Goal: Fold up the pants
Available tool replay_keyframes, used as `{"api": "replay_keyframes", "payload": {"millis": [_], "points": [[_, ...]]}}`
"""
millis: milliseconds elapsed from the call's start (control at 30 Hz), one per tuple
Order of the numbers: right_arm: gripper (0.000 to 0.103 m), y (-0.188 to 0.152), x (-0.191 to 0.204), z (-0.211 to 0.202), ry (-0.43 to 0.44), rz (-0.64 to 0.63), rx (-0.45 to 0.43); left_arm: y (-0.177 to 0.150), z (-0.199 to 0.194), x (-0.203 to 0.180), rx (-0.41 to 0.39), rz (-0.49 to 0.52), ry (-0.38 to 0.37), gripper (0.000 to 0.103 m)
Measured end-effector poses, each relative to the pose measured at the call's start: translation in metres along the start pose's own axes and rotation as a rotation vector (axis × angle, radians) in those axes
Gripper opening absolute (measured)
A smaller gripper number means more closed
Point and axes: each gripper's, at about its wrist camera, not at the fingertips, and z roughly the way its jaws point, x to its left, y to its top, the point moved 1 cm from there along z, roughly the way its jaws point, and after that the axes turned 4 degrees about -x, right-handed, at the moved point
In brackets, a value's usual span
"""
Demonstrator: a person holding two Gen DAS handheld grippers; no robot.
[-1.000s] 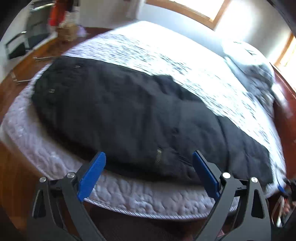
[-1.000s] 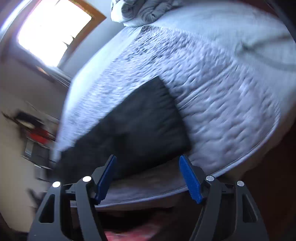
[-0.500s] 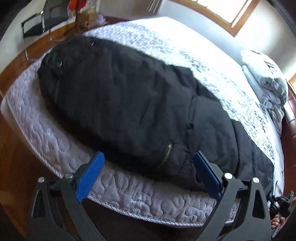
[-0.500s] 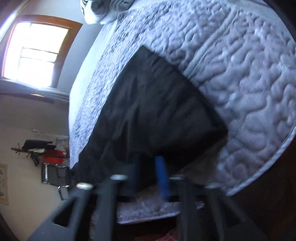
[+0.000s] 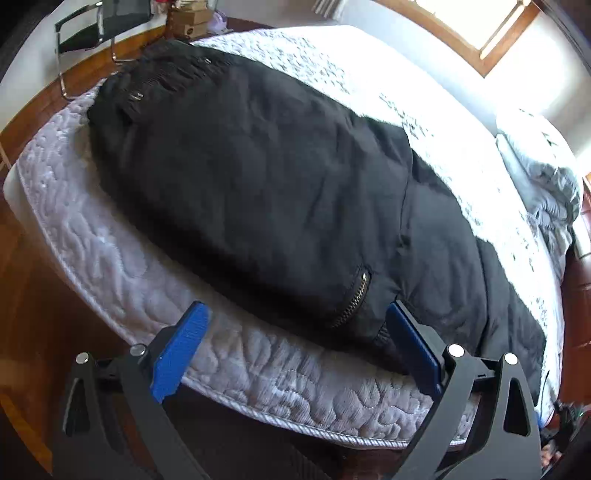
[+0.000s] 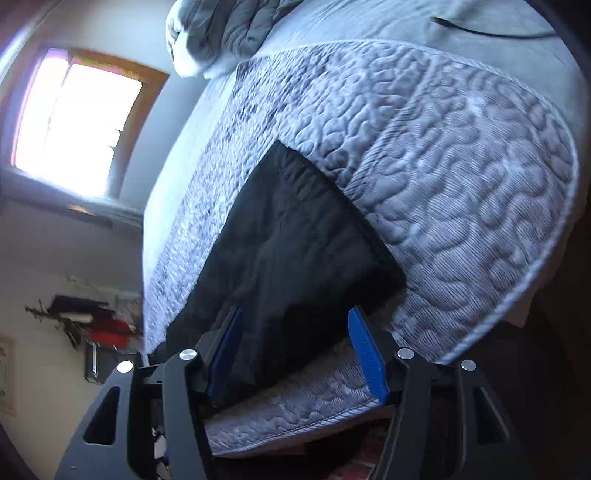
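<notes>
Black pants [image 5: 266, 192] lie stretched along the near edge of a quilted mattress [image 5: 122, 266], waistband at the far left, a brass zipper [image 5: 356, 295] near the front. My left gripper [image 5: 295, 339] is open, its blue pads just off the mattress edge, the right pad close to the zipper area. In the right wrist view the pants' leg end [image 6: 295, 236] lies flat on the mattress [image 6: 461, 206]. My right gripper [image 6: 295, 350] is open, its pads over the hem's near edge, holding nothing.
A grey duvet [image 5: 546, 177] is bunched at the far right of the bed, also seen in the right wrist view [image 6: 236, 33]. A black chair [image 5: 99, 26] and boxes stand beyond the bed. Wooden floor surrounds the bed. A window [image 6: 74, 125] is bright.
The left gripper has moved closer to the pants and mattress edge. The right gripper swung in over the leg hem; its pads looked close together half a second ago and now stand apart.
</notes>
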Motion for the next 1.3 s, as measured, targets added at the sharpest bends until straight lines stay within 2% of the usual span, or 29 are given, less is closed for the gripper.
{"api": "replay_keyframes", "payload": {"millis": [167,400,500,533,600,667,767,967,1067,1133,1233,1300], "points": [[0.077,-0.007,-0.025,0.014,0.031,0.114,0.051,0.005,-0.013,0.021,-0.01,-0.087,-0.009,0.097],[0.08,0.003,-0.032,0.046,0.034,0.151,0.054,-0.001,-0.016,0.049,0.005,-0.159,0.033,0.097],[0.08,0.011,-0.027,0.057,0.018,0.154,0.044,-0.002,-0.01,0.063,0.022,-0.223,0.045,0.097],[0.079,0.014,-0.024,0.06,0.014,0.149,0.04,-0.002,-0.007,0.067,0.031,-0.245,0.045,0.097],[0.065,0.02,-0.015,0.064,-0.016,0.118,0.026,-0.002,0.0,0.078,0.071,-0.302,0.071,0.097],[0.037,0.024,-0.008,0.064,-0.03,0.076,0.02,-0.004,0.007,0.09,0.108,-0.375,0.082,0.097],[0.022,0.031,0.006,0.064,-0.02,0.036,0.017,-0.006,0.014,0.104,0.124,-0.466,0.058,0.097],[0.017,0.046,0.036,0.049,0.01,-0.07,-0.025,0.0,0.02,0.115,0.13,-0.564,-0.011,0.1],[0.017,0.054,0.045,0.047,0.001,-0.107,-0.032,0.0,0.018,0.117,0.124,-0.572,-0.036,0.1],[0.017,0.055,0.048,0.048,-0.025,-0.129,-0.033,0.0,0.008,0.13,0.101,-0.616,-0.088,0.1],[0.017,0.054,0.045,0.05,-0.029,-0.12,-0.029,-0.006,-0.006,0.149,0.06,-0.737,-0.183,0.1],[0.017,0.054,0.039,0.05,-0.03,-0.111,-0.026,-0.001,-0.008,0.156,0.071,-0.779,-0.223,0.1]]}}
